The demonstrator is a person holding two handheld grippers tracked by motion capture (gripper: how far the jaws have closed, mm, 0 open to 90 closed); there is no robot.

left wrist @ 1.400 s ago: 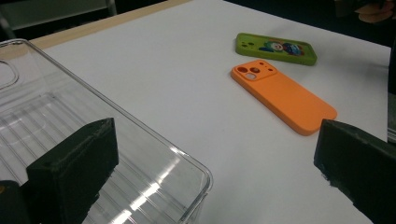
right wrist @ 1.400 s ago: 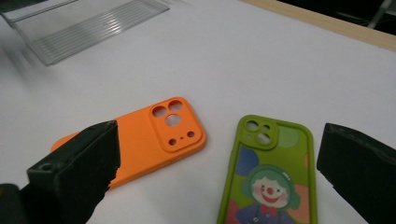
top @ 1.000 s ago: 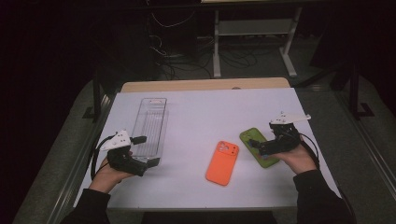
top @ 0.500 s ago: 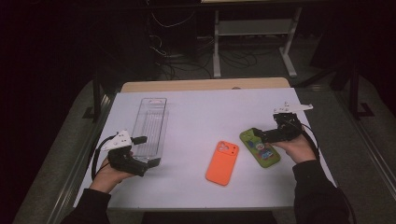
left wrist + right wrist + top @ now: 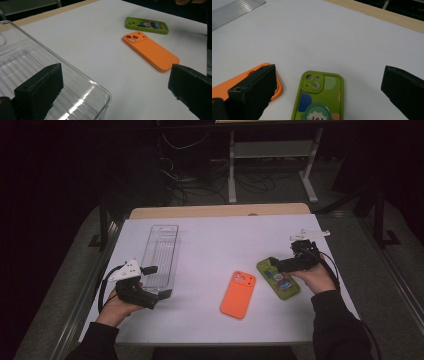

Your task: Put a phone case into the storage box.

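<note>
A green phone case (image 5: 278, 278) with a cartoon print lies flat at the right of the white table, camera cut-outs facing up. An orange phone case (image 5: 238, 294) lies just left of it. My right gripper (image 5: 276, 265) hovers open over the green case's far end. In the right gripper view the green case (image 5: 318, 100) lies between the two wide-apart jaws and the orange case (image 5: 227, 88) peeks out behind the left jaw. My left gripper (image 5: 155, 283) is open at the near end of a clear plastic tray (image 5: 161, 255); its left jaw stands over the tray's corner (image 5: 75, 82).
The white table top (image 5: 220, 245) has a wooden strip (image 5: 220, 211) along its far edge. Beyond it are a dark floor, cables and a metal frame (image 5: 270, 165). In the left gripper view the orange case (image 5: 150, 51) and green case (image 5: 146, 25) lie farther off.
My right gripper has drawn back a little toward the far right, so more of the green case shows. The left gripper and the tray have not moved.
</note>
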